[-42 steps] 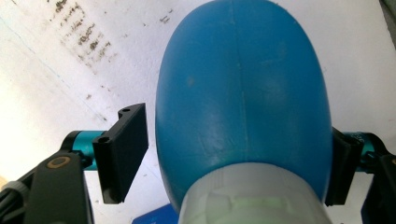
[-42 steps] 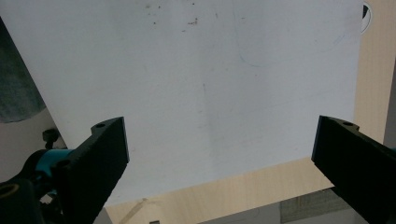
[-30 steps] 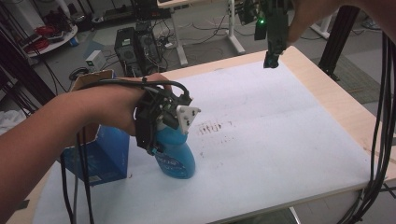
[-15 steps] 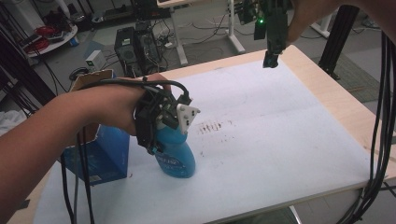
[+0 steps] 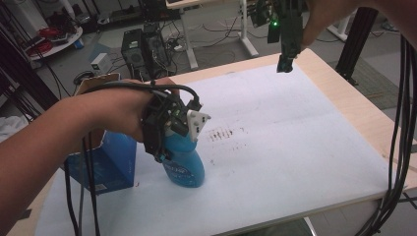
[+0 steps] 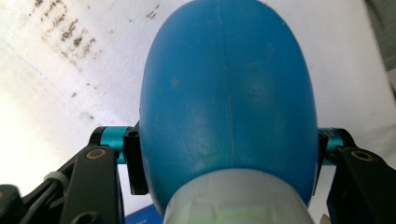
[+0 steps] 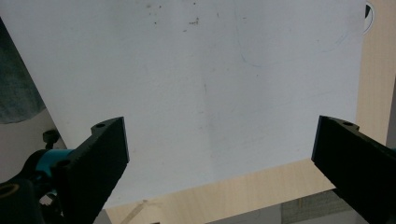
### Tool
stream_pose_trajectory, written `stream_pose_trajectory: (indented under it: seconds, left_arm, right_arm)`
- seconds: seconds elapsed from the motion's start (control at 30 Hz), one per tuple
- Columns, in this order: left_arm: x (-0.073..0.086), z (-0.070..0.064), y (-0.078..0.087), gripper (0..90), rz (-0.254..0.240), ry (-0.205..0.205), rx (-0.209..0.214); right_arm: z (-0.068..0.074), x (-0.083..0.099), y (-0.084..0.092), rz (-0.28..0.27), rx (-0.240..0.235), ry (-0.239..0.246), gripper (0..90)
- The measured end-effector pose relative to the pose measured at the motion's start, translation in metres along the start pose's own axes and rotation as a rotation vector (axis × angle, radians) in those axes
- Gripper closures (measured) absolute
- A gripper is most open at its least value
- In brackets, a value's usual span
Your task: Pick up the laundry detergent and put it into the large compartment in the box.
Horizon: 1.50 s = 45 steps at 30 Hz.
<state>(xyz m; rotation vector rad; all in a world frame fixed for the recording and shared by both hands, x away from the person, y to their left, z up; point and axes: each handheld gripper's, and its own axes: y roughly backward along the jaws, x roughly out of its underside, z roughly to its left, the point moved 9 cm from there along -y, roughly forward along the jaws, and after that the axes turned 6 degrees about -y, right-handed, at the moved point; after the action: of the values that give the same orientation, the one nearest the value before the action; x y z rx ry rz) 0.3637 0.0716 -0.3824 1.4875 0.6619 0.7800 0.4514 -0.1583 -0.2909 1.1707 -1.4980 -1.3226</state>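
A blue plastic bottle (image 5: 186, 166) with a grey neck stands upright on the white sheet (image 5: 295, 142), near its left side. My left gripper (image 5: 171, 147) comes at it from the left; its jaws have just been closing and now clamp the bottle's upper body. In the left gripper view both pads (image 6: 134, 161) press the flanks of the bottle (image 6: 229, 93). My right gripper (image 5: 285, 63) hangs high over the table's far right part, pointing down. Its jaws stand wide open over the bare sheet (image 7: 210, 84) in the right gripper view, my right gripper (image 7: 219, 154) holding nothing.
A blue box (image 5: 105, 167) stands just left of the bottle, against my left forearm. Dark smudges (image 5: 227, 133) mark the sheet right of the bottle. The wooden table edge (image 5: 359, 105) runs along the right. Black cables (image 5: 399, 147) hang at the right border.
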Motion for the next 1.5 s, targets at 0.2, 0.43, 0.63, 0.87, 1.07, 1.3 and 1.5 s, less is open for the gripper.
stream_pose_trajectory:
  seconds: [0.2,0.43,0.63,0.87,1.07,1.3,1.5]
  left_arm:
    - [0.002,-0.004,0.014,38.5,-0.015,0.064,0.008]
    - [0.005,-0.009,0.044,38.6,-0.051,0.188,0.028]
    - [0.010,-0.012,0.074,38.5,-0.064,0.301,0.039]
    - [0.019,-0.015,0.101,38.6,-0.062,0.426,0.054]
    - [0.031,-0.018,0.127,38.5,-0.082,0.534,0.074]
    - [0.049,-0.019,0.152,38.5,-0.092,0.701,0.064]
    - [0.080,-0.020,0.165,38.5,-0.078,0.907,0.057]
  right_arm:
    - [0.001,0.000,0.000,-0.007,-0.001,0.000,3.0]
    - [0.002,0.000,-0.003,0.006,-0.005,0.008,3.0]
    - [0.003,-0.002,-0.002,-0.007,-0.004,0.015,3.0]
    - [0.005,-0.004,-0.001,-0.016,-0.002,0.027,3.0]
    - [0.005,-0.003,0.002,-0.025,0.002,0.030,3.0]
    - [0.006,-0.003,0.003,-0.031,0.004,0.036,3.0]
    - [0.008,-0.005,0.003,-0.033,0.005,0.044,3.0]
